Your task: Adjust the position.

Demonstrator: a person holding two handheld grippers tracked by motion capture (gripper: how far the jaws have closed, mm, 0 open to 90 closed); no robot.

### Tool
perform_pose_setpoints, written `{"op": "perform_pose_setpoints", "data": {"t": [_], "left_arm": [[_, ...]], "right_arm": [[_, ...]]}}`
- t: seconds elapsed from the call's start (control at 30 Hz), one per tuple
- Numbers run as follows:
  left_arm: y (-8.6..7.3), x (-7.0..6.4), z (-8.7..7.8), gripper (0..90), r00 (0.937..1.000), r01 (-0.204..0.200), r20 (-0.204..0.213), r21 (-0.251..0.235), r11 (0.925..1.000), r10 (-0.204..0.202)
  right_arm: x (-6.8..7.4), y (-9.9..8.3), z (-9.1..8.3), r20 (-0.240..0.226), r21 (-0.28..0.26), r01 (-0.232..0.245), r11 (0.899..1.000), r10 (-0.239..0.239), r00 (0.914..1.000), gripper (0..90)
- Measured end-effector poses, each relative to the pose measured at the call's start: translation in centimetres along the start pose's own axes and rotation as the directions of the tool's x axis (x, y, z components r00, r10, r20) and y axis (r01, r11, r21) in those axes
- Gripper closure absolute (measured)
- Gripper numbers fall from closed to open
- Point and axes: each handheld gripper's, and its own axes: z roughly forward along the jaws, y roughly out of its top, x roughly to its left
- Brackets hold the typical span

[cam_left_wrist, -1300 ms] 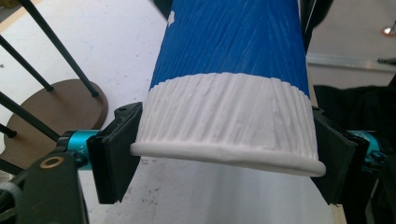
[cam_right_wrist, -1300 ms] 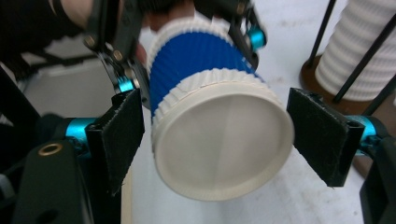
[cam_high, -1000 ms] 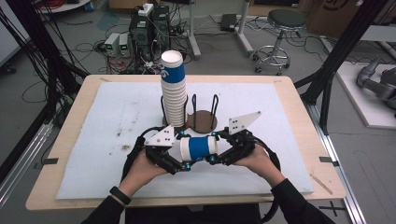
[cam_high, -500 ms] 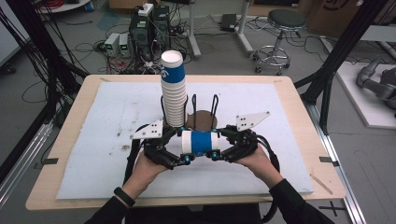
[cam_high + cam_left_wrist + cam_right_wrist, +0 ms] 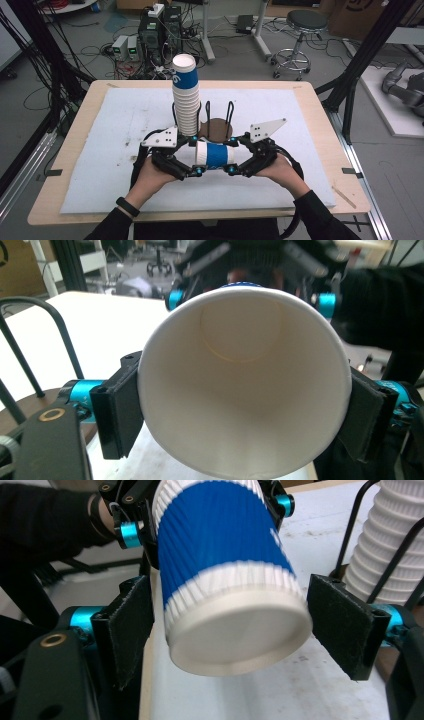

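my left gripper (image 5: 192, 171) clamps the paper cup (image 5: 216, 154) at its rim, sideways. my right gripper's (image 5: 231, 170) pads flank its base, not touching.

A blue-banded paper cup (image 5: 215, 155) lies on its side just in front of the brown round base of the wire cup holder (image 5: 216, 129). The left gripper (image 5: 192, 167) meets the cup's white rim end, the right gripper (image 5: 235, 167) its other end. A tall stack of cups (image 5: 186, 97) stands at the holder's left edge, upright.
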Motion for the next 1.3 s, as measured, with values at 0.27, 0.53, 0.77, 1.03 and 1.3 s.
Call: {"op": "perform_pose_setpoints", "data": {"t": [0.27,0.53,0.77,1.03,1.3], "left_arm": [[1.1,-0.6,1.2,19.6,0.9969,-0.078,0.014,0.184,0.9798,0.077],[0.9,-0.7,1.0,16.6,0.9983,-0.058,0.008,0.099,0.9934,0.057],[0.2,-0.3,0.5,9.4,0.999,0.041,-0.012,-0.134,0.9902,-0.043],[0.1,-0.2,0.9,9.6,0.997,0.077,0.019,-0.187,0.9793,-0.074],[0.5,-0.3,0.7,18.8,0.9983,0.05,0.037,-0.135,0.9895,-0.045]], "right_arm": [[1.0,0.6,1.4,0.033,0.229,0.122,0.966,-0.133,0.9905,20.9],[0.8,0.1,2.5,0.006,0.271,0.144,0.952,-0.151,0.9886,29.6],[-0.4,-0.7,1.1,-0.033,0.047,0.05,0.998,-0.048,0.9983,29.7],[-0.2,-0.9,1.6,-0.072,-0.018,0.007,1.0,-0.008,0.9973,29.7],[0.1,-1.0,2.1,-0.058,0.006,0.023,1.0,-0.023,0.998,28.3]]}}
